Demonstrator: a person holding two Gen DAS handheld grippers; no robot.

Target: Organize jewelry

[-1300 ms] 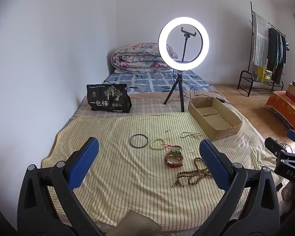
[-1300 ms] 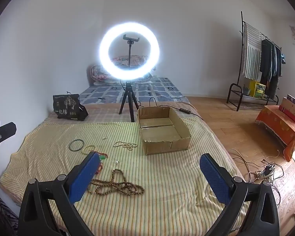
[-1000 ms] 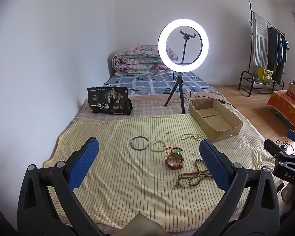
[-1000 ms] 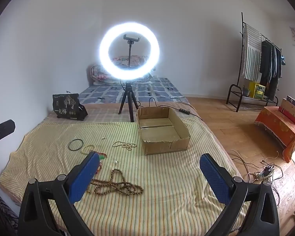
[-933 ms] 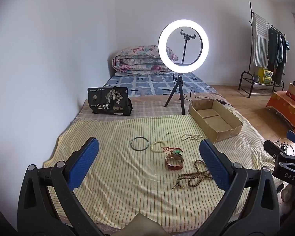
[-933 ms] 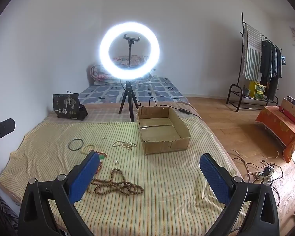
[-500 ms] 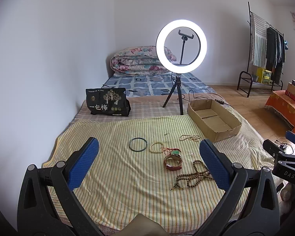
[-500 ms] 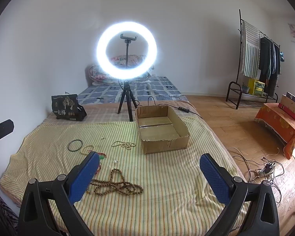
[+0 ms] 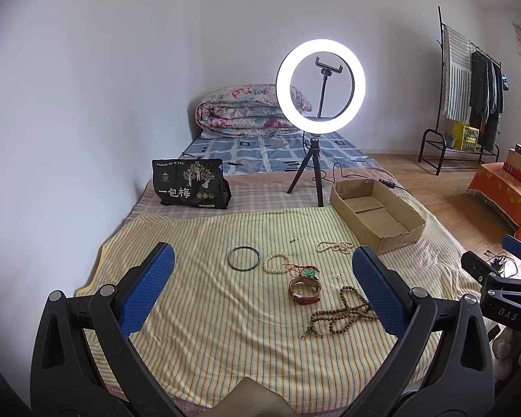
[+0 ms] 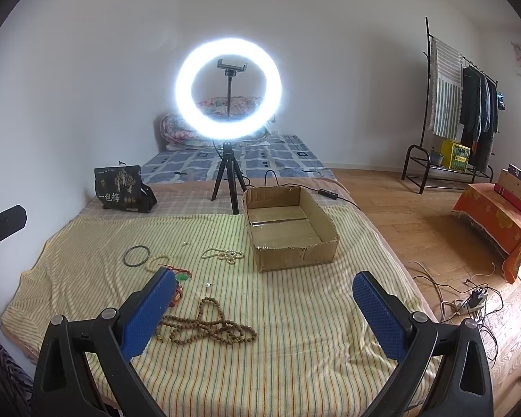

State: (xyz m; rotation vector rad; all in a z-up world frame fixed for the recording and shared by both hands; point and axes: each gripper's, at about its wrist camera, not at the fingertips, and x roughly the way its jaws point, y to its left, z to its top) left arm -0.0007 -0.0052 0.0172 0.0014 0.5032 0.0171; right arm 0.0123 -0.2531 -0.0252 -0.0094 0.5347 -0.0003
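Note:
Jewelry lies loose on a yellow striped cloth (image 9: 205,312): a dark bangle (image 9: 244,258), a pale bead bracelet (image 9: 276,263), a red cord with a green pendant (image 9: 304,271), a red-brown watch (image 9: 304,290), a long brown bead string (image 9: 344,314) and a pale bead necklace (image 9: 333,246). An empty cardboard box (image 9: 377,213) stands at the cloth's right. My left gripper (image 9: 262,292) is open and empty above the cloth's near edge. My right gripper (image 10: 264,309) is open and empty, with the brown beads (image 10: 208,326) between its fingers and the box (image 10: 290,229) ahead.
A lit ring light on a tripod (image 9: 320,87) stands behind the cloth. A black bag (image 9: 189,183) sits at the back left, a folded quilt (image 9: 246,109) by the wall. A clothes rack (image 10: 465,111), an orange-covered stand (image 10: 500,208) and floor cables (image 10: 469,302) are at the right.
Both grippers have drifted slightly, so the scene shifts a little in each view. Both stay open and empty. The jewelry and box have not moved.

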